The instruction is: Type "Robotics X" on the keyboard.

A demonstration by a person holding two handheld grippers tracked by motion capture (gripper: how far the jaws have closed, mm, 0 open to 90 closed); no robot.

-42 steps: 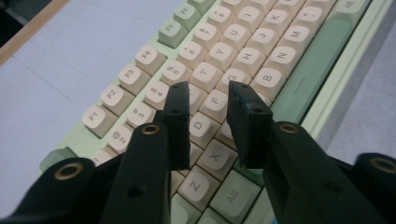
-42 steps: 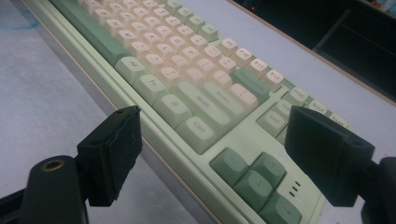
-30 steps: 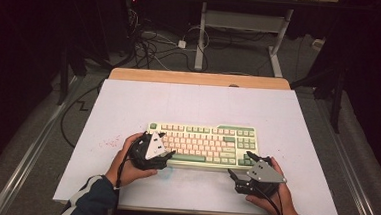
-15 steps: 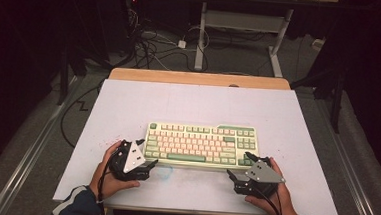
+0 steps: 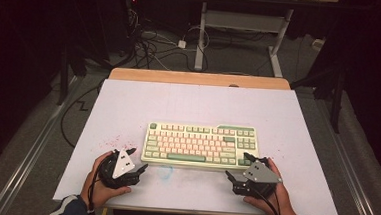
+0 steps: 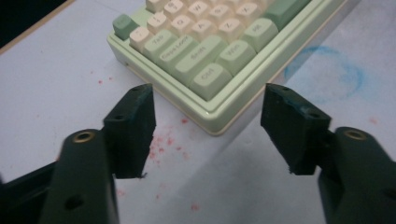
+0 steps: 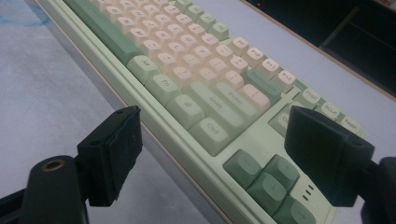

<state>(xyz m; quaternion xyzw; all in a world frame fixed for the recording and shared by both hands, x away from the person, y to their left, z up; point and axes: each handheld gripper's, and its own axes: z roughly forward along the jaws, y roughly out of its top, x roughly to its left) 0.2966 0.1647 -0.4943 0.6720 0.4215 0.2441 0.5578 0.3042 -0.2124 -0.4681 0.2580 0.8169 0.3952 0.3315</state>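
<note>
Your left gripper [image 5: 135, 165] has slid off the keyboard [image 5: 201, 144]. A moment ago it sat over the keys at the left end; now it rests on the white table [image 5: 199, 103], just past the keyboard's near-left corner, at about 8 o'clock from it. Its jaws have just been closing a little. They are partly open and hold nothing. In the left gripper view that corner, with the Ctrl key [image 6: 211, 79], lies ahead of the gap between the jaws, and the pads [image 6: 134, 122] do not touch it. Red specks [image 6: 161, 142] dot the table under them, and a blue smear [image 6: 327, 77] shows off at 2 o'clock.

Your right gripper [image 5: 247, 173] has not moved. It waits at the keyboard's near-right corner, at about 5 o'clock from the middle of the keys. Its jaws stand wide open and empty. In the right gripper view the front edge of the keyboard and the arrow keys [image 7: 264, 175] lie between them, but nothing is pressed.

The keyboard lies flat in the middle of the table, a bit toward you, long side facing you.

I think you are lining up both grippers on the two near corners, maybe to lift or shift the keyboard. No grip has been made yet. Your left jaws would need to come forward and close on the corner.
</note>
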